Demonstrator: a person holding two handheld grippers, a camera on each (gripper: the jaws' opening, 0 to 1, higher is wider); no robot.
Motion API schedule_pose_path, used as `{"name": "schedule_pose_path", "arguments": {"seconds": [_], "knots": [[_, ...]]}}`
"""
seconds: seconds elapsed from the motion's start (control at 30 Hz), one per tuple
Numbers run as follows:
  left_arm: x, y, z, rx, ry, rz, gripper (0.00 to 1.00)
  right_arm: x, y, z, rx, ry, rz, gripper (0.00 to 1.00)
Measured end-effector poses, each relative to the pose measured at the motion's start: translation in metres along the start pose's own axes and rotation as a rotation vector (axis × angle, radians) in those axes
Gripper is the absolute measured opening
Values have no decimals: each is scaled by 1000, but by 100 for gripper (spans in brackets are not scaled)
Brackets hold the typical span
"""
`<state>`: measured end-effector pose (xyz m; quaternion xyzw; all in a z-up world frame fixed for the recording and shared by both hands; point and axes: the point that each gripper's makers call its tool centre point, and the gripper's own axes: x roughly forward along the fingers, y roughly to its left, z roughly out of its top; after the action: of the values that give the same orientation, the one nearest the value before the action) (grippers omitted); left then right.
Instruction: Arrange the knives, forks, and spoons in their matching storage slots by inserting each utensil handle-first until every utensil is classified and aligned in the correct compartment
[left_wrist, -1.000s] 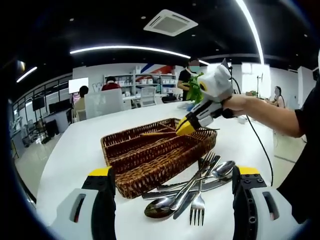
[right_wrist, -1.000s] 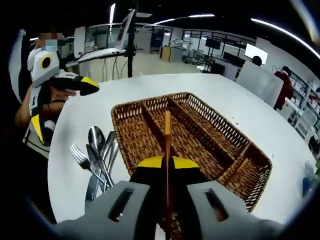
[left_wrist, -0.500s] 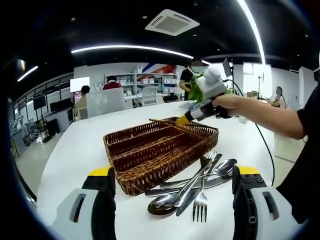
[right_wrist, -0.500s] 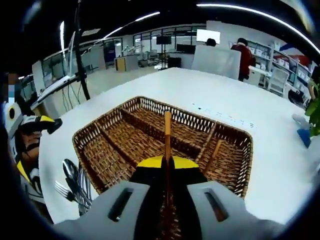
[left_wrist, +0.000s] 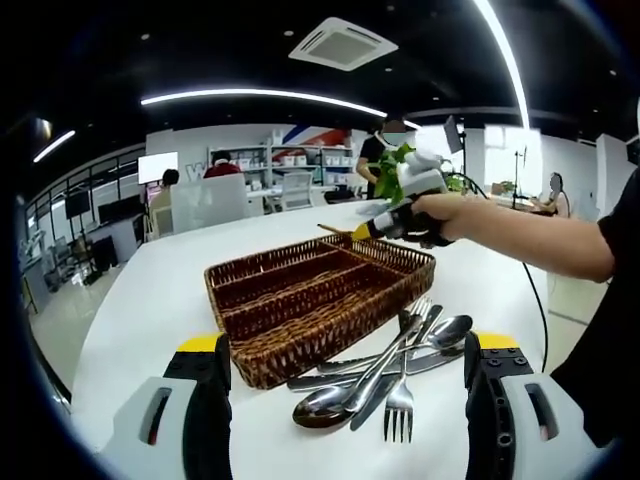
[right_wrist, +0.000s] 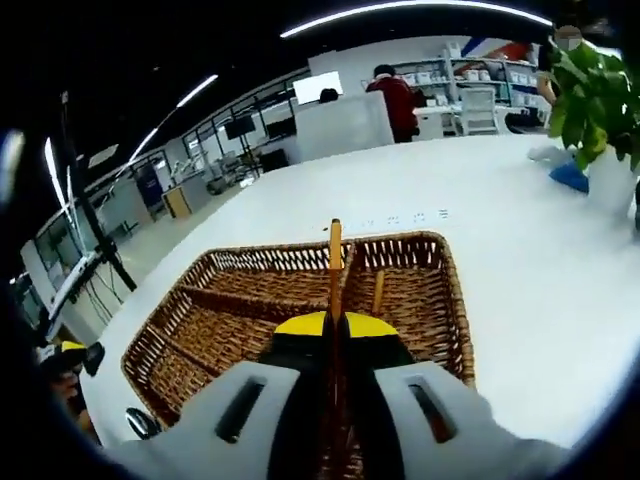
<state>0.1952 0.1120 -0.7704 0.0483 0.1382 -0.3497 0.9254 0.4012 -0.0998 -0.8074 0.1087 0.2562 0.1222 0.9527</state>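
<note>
Big white table in an open-plan office w/ ceiling light strips, shelves and people at desks far back. A potted green plant stands on the table's far right in the right gripper view, a blue item at its base. Wicker cutlery basket w/ long dividers sits mid-table; in the left gripper view a loose pile of utensils (spoons, forks, knives, overlapping) lies just right of and nearer than the basket, touching the table. Left gripper is near the table edge, jaws spread wide apart w/ nothing between them, pile lying just beyond the gap. Right gripper has its jaws closed on a thin wood-coloured stick-like utensil, kind can't tell; it points straight ahead over the basket's far end. In the left gripper view that gripper, held by a person's hand, is above the basket's far right corner.
</note>
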Motion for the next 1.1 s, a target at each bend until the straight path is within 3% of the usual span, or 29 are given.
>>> {"name": "schedule_pose_path", "arguments": {"seconds": [0.1, 0.23, 0.63, 1.1], "knots": [[0, 0, 0, 0, -1, -1, 99, 2, -8, -2, 78, -22, -29, 3], [0, 0, -1, -2, 0, -2, 99, 5, -15, -6, 120, -28, -55, 3], [0, 0, -3, -2, 4, -5, 99, 14, -22, -26, 74, 35, -118, 3], [-1, 0, -4, 2, 9, -4, 99, 22, -24, -39, 28, 90, -128, 4]]}}
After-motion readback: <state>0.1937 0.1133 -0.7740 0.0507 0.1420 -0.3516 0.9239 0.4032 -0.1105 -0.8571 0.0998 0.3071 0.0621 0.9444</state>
